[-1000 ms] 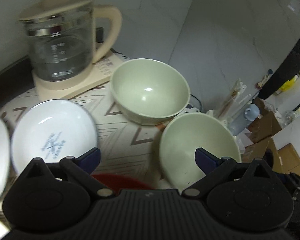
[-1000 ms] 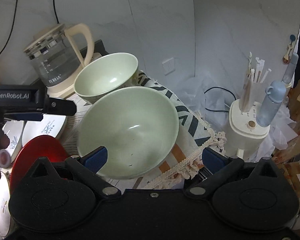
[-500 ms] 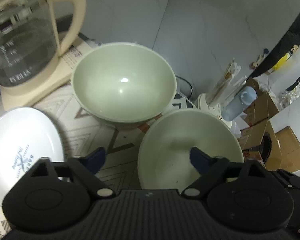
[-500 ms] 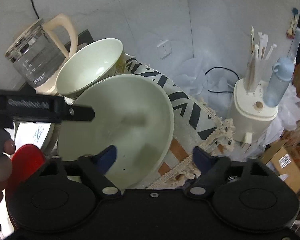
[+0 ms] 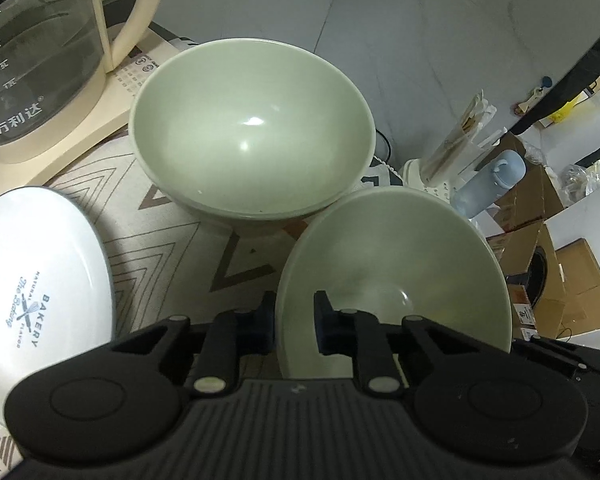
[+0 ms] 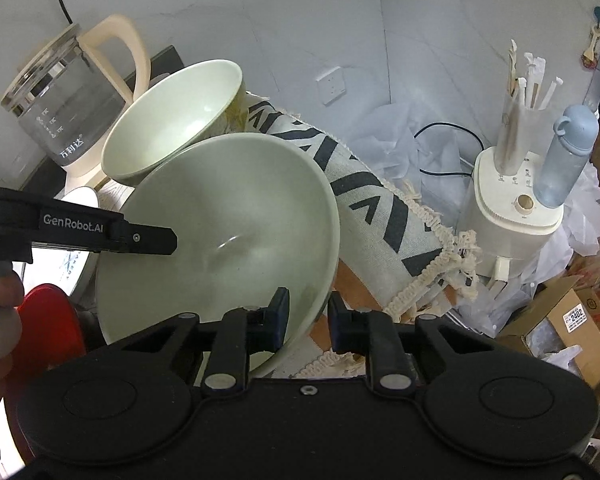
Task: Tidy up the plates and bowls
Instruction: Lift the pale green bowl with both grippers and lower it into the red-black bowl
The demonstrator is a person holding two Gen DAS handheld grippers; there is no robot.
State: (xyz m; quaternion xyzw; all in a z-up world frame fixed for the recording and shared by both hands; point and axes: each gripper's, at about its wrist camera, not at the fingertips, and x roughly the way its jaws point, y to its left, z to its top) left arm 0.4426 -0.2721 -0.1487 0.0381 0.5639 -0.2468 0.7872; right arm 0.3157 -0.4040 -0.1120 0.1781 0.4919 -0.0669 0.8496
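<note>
1. My left claw point(image 5: 295, 322) is clenched on the left rim of the near bowl point(image 5: 400, 264): one finger sits outside the wall, the other inside. From the right wrist view the same claw point(image 6: 172, 240) reaches in over that bowl's left edge.
2. Far left on the counter point(image 5: 172, 224) lies a white plate point(image 5: 40, 280) printed "BAKERY". A red plate point(image 6: 52, 320) sits near it, partly hidden behind my left hand point(image 6: 0, 316).
3. Behind the plates stands a glass kettle point(image 5: 32, 64) on its cream base, just beside the far bowl point(image 5: 252, 132).
4. The far bowl rests upright on the patterned cloth point(image 5: 236, 264). Its rim looks to be touching or nearly touching the near bowl's rim; I cannot tell which.
5. The near bowl point(image 6: 228, 232) sits tilted, its mouth turned toward the cameras, so I judge it is being carried by both claws and no longer rests flat.
6. My right claw point(image 6: 309, 322) grips the bowl's right rim, with one finger inside and one outside, closed on the wall.
7. Further right, off the counter, a cream appliance point(image 6: 512, 216) holds wrapped chopsticks and a blue bottle point(image 6: 568, 156).
8. I judge the step in hand to be nesting the two green bowls. The next move calls for lifting the near bowl clear of the far bowl's rim, levelling it, centring it above, and lowering before either claw lets go. A tilted descent could knock the far bowl toward the kettle.
</note>
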